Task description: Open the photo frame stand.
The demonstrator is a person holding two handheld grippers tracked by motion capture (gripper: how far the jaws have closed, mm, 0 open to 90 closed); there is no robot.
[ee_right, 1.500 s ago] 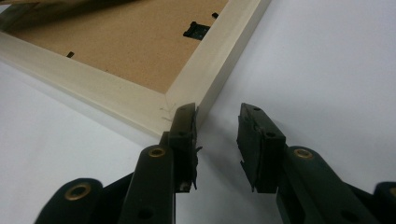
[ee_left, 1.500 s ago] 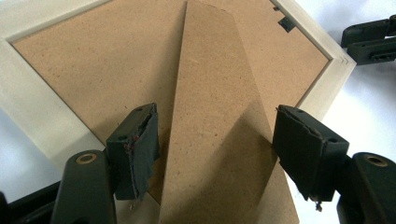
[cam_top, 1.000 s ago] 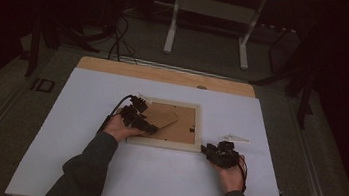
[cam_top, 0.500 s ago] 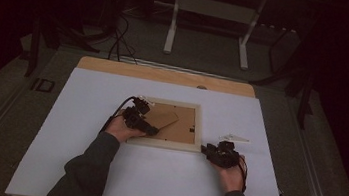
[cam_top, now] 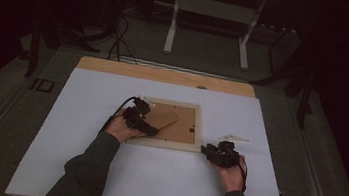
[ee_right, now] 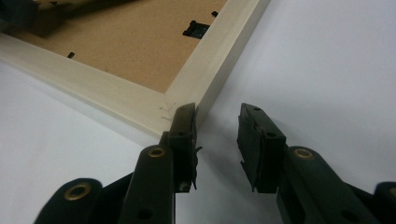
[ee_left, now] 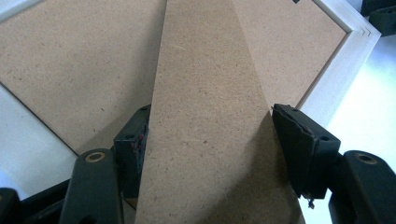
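A pale wooden picture frame (cam_top: 199, 126) lies face down on the white table, its brown backing board (ee_left: 70, 60) up. A brown wedge-shaped stand leg (cam_top: 166, 117) rises from the backing. In the left gripper view the stand leg (ee_left: 205, 116) spans the gap between the jaws and touches both, so my left gripper (ee_left: 210, 140) is shut on its edges. This left gripper (cam_top: 151, 126) sits over the frame's left part. My right gripper (ee_right: 217, 126) is open and holds nothing, its left jaw touching the frame's corner (ee_right: 180, 105). From above, that right gripper (cam_top: 207, 151) is at the frame's near right corner.
A small white piece (cam_top: 233, 137) lies on the white table top (cam_top: 161, 187) just right of the frame. A black turn clip (ee_right: 196, 29) sits at the backing's edge. A bare wooden strip (cam_top: 165, 74) runs along the table's far side. Dark floor, cables and a desk stand lie beyond.
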